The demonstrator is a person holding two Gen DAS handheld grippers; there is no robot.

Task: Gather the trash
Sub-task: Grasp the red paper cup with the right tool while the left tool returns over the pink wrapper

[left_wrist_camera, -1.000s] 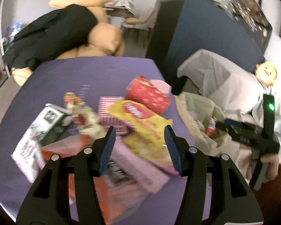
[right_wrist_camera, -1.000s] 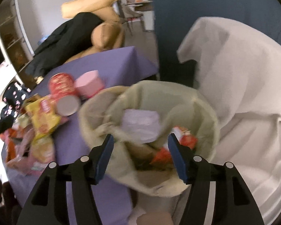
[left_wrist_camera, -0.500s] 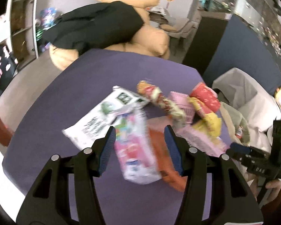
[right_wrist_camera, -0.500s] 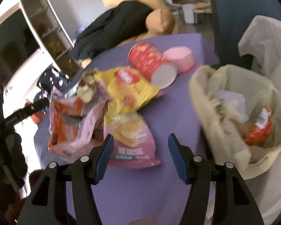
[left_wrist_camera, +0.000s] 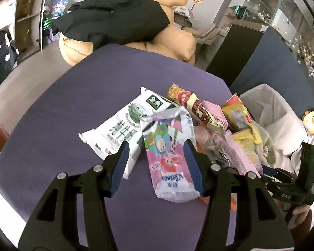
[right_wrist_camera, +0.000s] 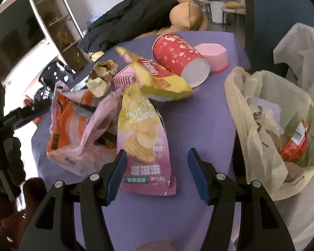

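Wrappers are crowding the purple table (left_wrist_camera: pixel 58 108); a red cup (right_wrist_camera: pixel 179 57) is lying beside a trash bag (right_wrist_camera: pixel 251 113). Both claws, left claw (left_wrist_camera: pixel 156 165) and right claw (right_wrist_camera: pixel 156 174), are gaping empty.

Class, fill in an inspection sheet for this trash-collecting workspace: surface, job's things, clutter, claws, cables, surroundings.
Surface: purple table, wrappers heaped toward one side.
Job's things: cartoon packet between the left claw's fingers; potato chip bag, yellow bag, red cup lying on its side, trash bag open, part filled.
Clutter: pink tub behind the cup.
Claws: left claw open over the cartoon packet; right claw open over the potato chip bag.
Cables: nothing seen.
Surroundings: tan cushions under black cloth, shelves.
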